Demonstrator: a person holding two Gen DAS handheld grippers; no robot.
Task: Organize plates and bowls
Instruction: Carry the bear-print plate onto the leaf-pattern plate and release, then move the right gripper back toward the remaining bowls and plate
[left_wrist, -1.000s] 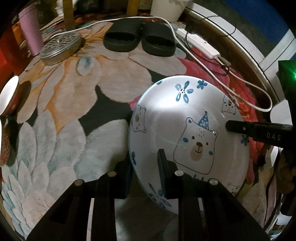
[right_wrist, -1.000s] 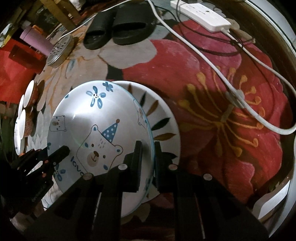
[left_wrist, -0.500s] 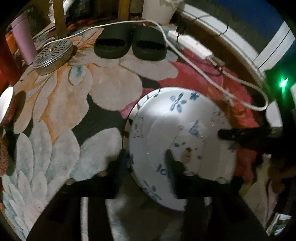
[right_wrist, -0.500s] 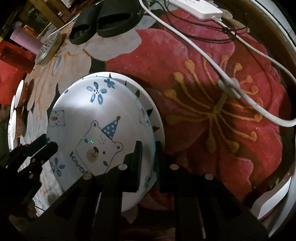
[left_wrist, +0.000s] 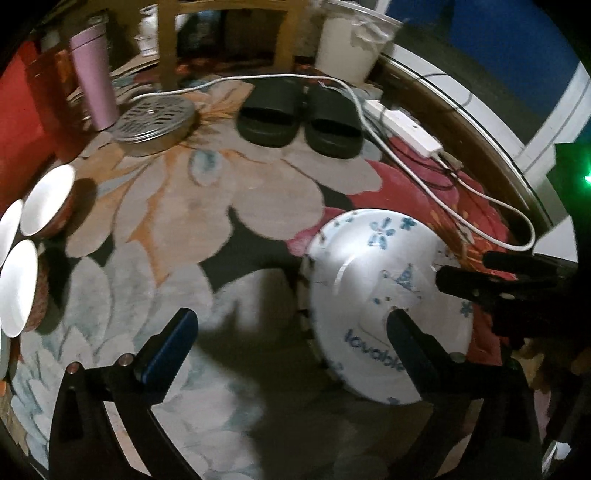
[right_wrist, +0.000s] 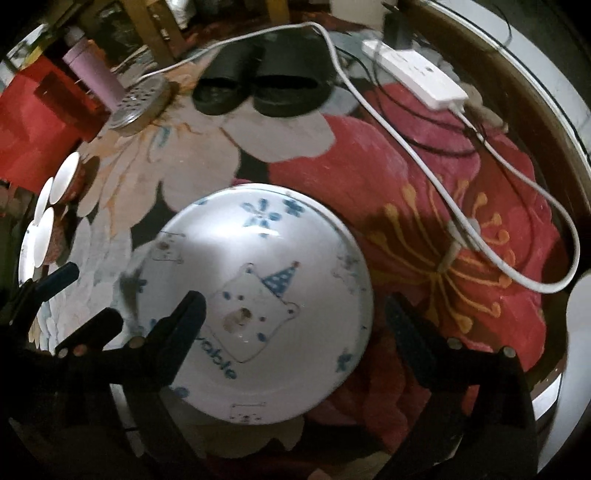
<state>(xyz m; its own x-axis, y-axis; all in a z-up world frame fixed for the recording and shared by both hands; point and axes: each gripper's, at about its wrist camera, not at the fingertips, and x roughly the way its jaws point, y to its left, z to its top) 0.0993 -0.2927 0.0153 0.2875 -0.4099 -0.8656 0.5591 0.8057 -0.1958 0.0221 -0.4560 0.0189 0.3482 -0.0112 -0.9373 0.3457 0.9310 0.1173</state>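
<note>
A white plate with a blue bear print (left_wrist: 384, 295) (right_wrist: 258, 306) lies flat on the flowered rug, on top of another plate that it hides almost fully. My left gripper (left_wrist: 291, 336) is open and empty, its right finger over the plate's near left edge. My right gripper (right_wrist: 295, 314) is open and empty, its jaws spread wide just above the plate. The right gripper's fingers (left_wrist: 491, 280) show at the plate's right edge in the left wrist view. Several small white-lined bowls (left_wrist: 48, 205) (right_wrist: 66, 177) stand at the far left.
Black slippers (left_wrist: 299, 122) (right_wrist: 258, 85), a perforated metal lid (left_wrist: 155, 118), a pink tumbler (left_wrist: 92, 81) and a white bucket (left_wrist: 351, 40) lie at the back. A white power strip (right_wrist: 413, 74) and its cable (right_wrist: 480, 221) cross the red part of the rug.
Both grippers opened and let go of the bear plate, which came down onto the leaf-patterned plate beneath. Both grippers drew back a little.
</note>
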